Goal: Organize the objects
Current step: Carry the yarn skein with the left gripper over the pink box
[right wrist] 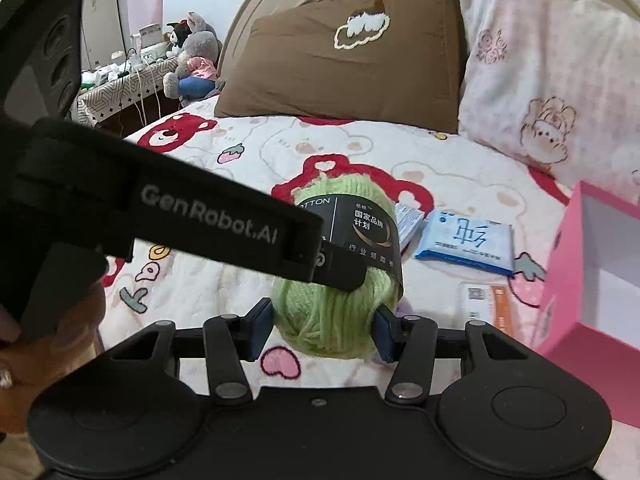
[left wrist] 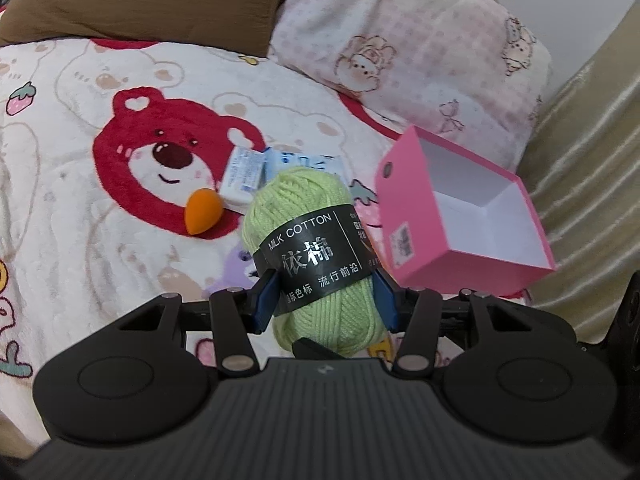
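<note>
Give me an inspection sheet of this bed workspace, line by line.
Surface: fleecy bear-print blanket on a bed.
Job's things: green yarn ball with black label; open pink cardboard box, empty inside as far as visible.
Clutter: orange teardrop sponge, blue tissue packet, small white packet.
Grippers: left gripper and right gripper both clamp the yarn.
Cables: white cords by the side table.
Surroundings: brown pillow, pink pillow, plush toys.

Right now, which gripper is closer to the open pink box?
Right. The right gripper sits just left of the pink box, clamping the green yarn ball; the left gripper holds the same ball from farther left.
</note>
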`<state>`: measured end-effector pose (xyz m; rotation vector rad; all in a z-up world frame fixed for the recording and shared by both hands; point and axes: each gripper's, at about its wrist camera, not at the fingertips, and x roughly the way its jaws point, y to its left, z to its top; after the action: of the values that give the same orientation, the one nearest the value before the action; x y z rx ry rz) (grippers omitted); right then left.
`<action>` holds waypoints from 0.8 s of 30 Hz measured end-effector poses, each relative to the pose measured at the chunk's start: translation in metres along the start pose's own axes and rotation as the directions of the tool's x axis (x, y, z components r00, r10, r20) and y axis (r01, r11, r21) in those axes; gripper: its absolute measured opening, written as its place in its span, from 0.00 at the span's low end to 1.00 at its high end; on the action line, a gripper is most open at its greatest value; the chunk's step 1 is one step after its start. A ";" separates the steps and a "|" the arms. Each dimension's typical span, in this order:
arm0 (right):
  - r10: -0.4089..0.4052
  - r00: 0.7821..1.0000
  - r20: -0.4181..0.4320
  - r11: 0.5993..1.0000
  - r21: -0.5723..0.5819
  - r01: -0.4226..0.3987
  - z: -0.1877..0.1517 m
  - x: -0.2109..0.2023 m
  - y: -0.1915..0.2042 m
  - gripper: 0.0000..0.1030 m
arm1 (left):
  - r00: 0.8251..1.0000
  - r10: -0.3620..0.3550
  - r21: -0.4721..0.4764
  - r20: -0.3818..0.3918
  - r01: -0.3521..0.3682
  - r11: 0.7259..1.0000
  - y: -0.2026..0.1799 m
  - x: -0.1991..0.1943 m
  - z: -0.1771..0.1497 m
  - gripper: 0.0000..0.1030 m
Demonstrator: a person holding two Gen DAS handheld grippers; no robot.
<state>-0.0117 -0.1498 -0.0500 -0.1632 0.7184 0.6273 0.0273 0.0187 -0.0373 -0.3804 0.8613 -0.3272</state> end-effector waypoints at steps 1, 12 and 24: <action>0.001 1.000 0.000 1.000 -0.010 -0.001 0.000 -0.005 0.001 0.55 | 1.000 -0.005 0.001 -0.003 0.005 1.000 -0.003 -0.003 0.000 0.48; -0.017 1.000 0.021 0.999 -0.026 0.018 0.005 -0.057 -0.005 0.55 | 0.999 0.003 0.069 -0.040 0.000 0.998 -0.056 -0.031 0.013 0.48; -0.076 0.993 0.086 0.996 0.044 0.072 0.012 -0.102 -0.033 0.54 | 0.999 0.001 0.210 -0.034 0.006 0.978 -0.130 -0.041 0.030 0.48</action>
<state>-0.0446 -0.2211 0.0238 -0.1234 0.6367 0.5453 0.0095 -0.0724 0.0666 -0.1799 0.8501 -0.4234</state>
